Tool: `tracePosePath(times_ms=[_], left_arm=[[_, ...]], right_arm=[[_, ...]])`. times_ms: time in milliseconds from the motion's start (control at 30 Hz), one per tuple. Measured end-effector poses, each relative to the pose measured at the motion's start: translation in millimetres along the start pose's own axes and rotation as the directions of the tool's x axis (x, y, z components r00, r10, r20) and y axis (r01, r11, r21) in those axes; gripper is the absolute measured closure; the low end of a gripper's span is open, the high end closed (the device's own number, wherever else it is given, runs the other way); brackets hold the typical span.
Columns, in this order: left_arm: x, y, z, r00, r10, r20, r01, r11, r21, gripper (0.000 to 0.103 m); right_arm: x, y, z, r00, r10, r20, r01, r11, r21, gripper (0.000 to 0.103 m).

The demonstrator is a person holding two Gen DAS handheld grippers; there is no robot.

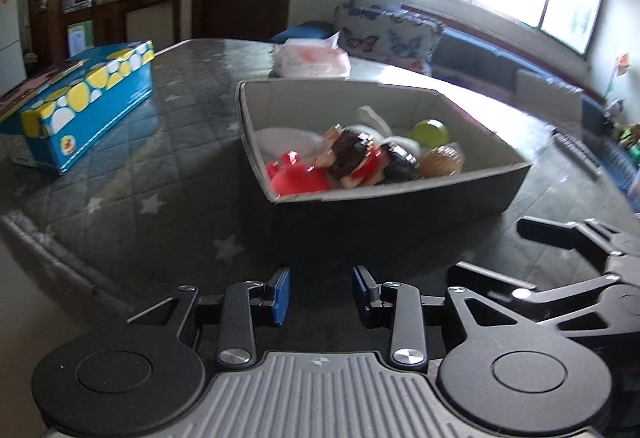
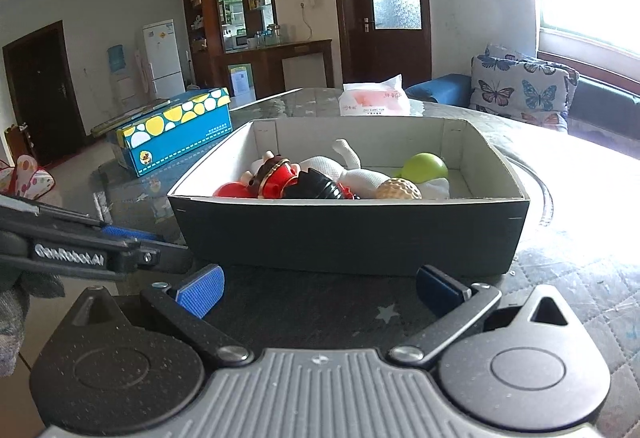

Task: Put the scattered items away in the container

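1. Two hand-held grippers sit side by side just in front of the container (image 2: 348, 234), a dark-sided box with a pale lining, standing on the quilted star-print table cover (image 1: 132, 166).
2. Left gripper (image 1: 321, 294): blue pads parted by a moderate gap, nothing between them.
3. Right gripper (image 2: 320, 288): jaws spread wide, nothing held. Its black linkage also shows at the right edge of the left wrist view.
4. Contents of the container: a red and black toy figure (image 2: 280, 180), a white cloth item (image 2: 336, 166), a green ball (image 2: 424, 166) and a tan dimpled ball (image 2: 399, 190), all lying below the rim and crowded together.
5. A blue box with yellow and white spots (image 2: 176, 130) stands on the table, well apart to the left of the container.
6. A pink and white tissue pack (image 2: 374, 98) lies beyond the container's far wall.
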State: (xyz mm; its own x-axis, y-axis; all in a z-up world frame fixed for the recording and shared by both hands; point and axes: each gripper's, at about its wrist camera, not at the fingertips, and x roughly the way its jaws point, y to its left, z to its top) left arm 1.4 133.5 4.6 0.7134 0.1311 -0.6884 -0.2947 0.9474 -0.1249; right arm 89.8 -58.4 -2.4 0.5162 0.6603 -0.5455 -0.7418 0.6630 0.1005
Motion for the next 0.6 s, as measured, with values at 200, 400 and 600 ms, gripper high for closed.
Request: tracePosePath(times_ms=[200,400,600], left_arm=[[4,4,-10,0.999,0.023,-0.034,-0.024,0.999,-0.021,0.068],[3,5,-15,0.998,0.048,-0.048,-0.049,0.999,-0.018,0.068],[5,8,-18,0.996,0.062,-0.065,-0.064,0.998,-0.028,0.068]], right_arm=[[-2,8,-3,1.000,0.004,-0.006,-0.004,1.000,-0.011,0.000],[-2,11,-5,1.000,0.007,-0.007,-0.007,1.000,-0.006,0.000],[-2,15,-7,1.000,0.007,-0.012,-0.007,1.000,0.000,0.000]])
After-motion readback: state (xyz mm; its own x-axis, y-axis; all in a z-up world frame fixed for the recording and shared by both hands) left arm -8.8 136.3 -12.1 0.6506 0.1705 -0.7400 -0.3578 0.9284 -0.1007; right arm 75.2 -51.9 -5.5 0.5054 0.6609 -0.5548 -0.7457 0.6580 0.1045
